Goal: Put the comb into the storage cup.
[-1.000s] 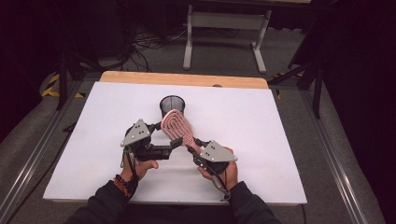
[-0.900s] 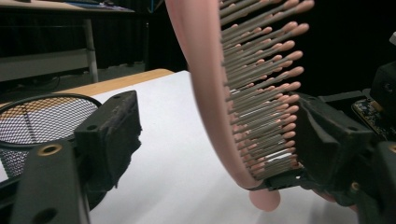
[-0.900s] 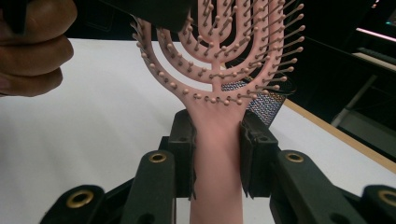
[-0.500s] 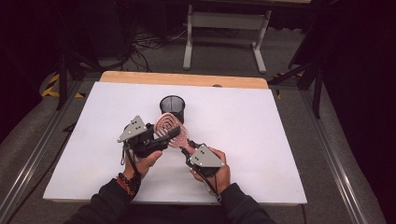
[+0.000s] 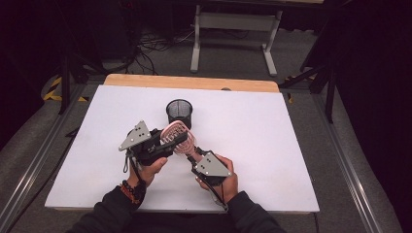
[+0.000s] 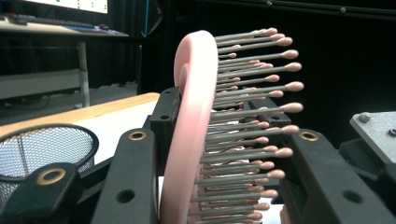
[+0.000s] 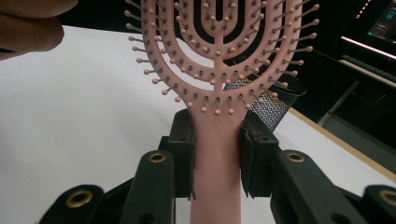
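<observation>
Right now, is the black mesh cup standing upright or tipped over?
Upright. The black mesh cup stands on the white table with its round open rim facing up, beyond the pink hairbrush.

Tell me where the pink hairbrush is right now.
In the high view the pink hairbrush is held above the middle of the white table, just in front of the black mesh cup, its head in the left gripper and its handle in the right gripper.

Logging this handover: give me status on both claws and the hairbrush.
Right claw shut on hairbrush handle. Left claw just closed across its head. Mesh cup stands behind.
</observation>
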`<move>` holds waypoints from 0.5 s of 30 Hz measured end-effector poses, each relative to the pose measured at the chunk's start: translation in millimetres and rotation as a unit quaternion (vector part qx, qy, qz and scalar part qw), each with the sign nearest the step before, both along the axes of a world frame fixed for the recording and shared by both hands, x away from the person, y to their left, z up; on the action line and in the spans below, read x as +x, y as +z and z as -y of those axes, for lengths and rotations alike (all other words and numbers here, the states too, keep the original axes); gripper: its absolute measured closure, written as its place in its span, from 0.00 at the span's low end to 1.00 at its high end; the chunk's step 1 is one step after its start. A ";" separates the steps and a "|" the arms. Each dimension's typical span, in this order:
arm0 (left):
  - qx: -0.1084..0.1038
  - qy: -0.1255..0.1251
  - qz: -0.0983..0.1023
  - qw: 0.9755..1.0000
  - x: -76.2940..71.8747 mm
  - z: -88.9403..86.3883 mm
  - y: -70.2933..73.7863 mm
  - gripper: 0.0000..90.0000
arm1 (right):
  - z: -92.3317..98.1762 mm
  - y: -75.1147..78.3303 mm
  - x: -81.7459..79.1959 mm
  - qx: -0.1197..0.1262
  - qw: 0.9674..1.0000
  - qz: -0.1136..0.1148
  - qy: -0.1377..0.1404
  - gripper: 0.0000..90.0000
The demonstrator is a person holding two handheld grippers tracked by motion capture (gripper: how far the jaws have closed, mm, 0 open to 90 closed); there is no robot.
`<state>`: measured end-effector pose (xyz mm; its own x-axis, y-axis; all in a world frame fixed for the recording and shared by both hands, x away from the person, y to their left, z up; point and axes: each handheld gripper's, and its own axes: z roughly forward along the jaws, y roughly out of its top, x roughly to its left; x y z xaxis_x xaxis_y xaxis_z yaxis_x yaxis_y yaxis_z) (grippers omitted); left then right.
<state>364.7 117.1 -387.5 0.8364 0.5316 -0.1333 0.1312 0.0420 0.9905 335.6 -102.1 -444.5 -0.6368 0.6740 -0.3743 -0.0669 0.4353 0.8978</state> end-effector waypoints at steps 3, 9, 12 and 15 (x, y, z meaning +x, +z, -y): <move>-0.002 0.008 0.001 1.000 -1.0 -3.6 2.3 0.68 | 0.4 1.4 -1.7 0.002 1.000 0.001 0.007 0.70; -0.002 0.013 0.006 1.000 -5.4 -19.4 10.4 0.68 | 5.6 5.8 -6.7 -0.002 0.999 -0.002 0.047 0.52; -0.003 0.019 0.010 1.000 -5.6 -25.7 12.3 0.68 | 13.8 8.7 -7.6 0.003 0.998 -0.008 0.055 0.47; 0.003 0.028 0.015 1.000 -6.3 -31.4 13.1 0.68 | 22.4 12.7 -8.4 0.010 0.999 -0.007 0.053 0.43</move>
